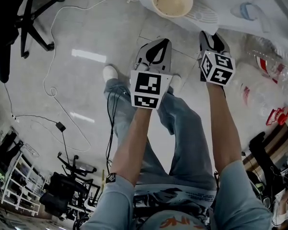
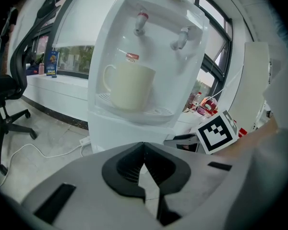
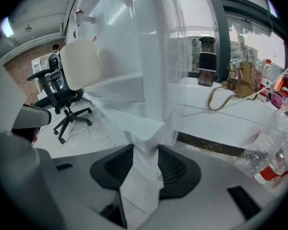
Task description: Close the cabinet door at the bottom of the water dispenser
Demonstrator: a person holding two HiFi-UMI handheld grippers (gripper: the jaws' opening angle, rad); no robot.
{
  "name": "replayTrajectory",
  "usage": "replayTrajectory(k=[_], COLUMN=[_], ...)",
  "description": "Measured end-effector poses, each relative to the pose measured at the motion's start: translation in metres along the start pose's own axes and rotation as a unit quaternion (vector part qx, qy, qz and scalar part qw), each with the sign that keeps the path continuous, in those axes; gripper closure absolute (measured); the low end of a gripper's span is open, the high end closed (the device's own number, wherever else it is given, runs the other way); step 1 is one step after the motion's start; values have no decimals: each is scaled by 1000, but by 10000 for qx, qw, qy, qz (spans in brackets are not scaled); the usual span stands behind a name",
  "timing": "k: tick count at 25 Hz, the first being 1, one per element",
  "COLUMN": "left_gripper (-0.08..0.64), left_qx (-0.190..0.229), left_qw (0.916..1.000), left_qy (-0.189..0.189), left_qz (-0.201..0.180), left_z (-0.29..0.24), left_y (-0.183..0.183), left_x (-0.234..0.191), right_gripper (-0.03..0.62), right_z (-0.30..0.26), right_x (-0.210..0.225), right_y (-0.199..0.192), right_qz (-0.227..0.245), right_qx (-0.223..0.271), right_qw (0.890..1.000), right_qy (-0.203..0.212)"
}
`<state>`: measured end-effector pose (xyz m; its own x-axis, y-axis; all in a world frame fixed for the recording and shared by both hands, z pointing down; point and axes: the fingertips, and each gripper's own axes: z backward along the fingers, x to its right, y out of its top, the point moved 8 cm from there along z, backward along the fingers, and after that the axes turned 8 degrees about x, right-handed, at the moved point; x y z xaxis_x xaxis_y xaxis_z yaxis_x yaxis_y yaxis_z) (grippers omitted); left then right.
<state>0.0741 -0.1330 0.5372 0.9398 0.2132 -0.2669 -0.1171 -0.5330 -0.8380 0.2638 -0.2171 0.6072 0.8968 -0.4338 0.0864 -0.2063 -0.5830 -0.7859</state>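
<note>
The left gripper (image 2: 144, 150) is closed on nothing near the water dispenser (image 2: 149, 47), while the right gripper (image 3: 146, 159) holds its jaws apart, framing its white lower edge.

Grey floor (image 1: 89, 97): white cable (image 1: 50, 67), office chair (image 1: 36, 32), maybe adapter (image 1: 60, 126).

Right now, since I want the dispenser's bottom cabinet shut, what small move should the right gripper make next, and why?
Probably close the right gripper onto the white door edge standing between its parted jaws, for a grip to swing it shut; the left gripper is shut and empty.
</note>
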Motion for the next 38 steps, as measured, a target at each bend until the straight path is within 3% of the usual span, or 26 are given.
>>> replayTrajectory(k=[10, 26, 38], left_gripper=[540, 540, 540], left_qx=[70, 50, 60], left_qw=[10000, 9992, 9998], left_qy=[20, 359, 48], left_qz=[-42, 182, 163], left_z=[2, 18, 71], left_y=[9, 15, 43], left_x=[9, -3, -7], right_gripper=[421, 433, 523], right_z=[-7, -15, 57], right_x=[9, 18, -47], right_y=[6, 19, 48], right_qz=[-78, -161, -445], right_qx=[34, -53, 242], right_qw=[10000, 9998, 9987], right_qy=[-9, -51, 68])
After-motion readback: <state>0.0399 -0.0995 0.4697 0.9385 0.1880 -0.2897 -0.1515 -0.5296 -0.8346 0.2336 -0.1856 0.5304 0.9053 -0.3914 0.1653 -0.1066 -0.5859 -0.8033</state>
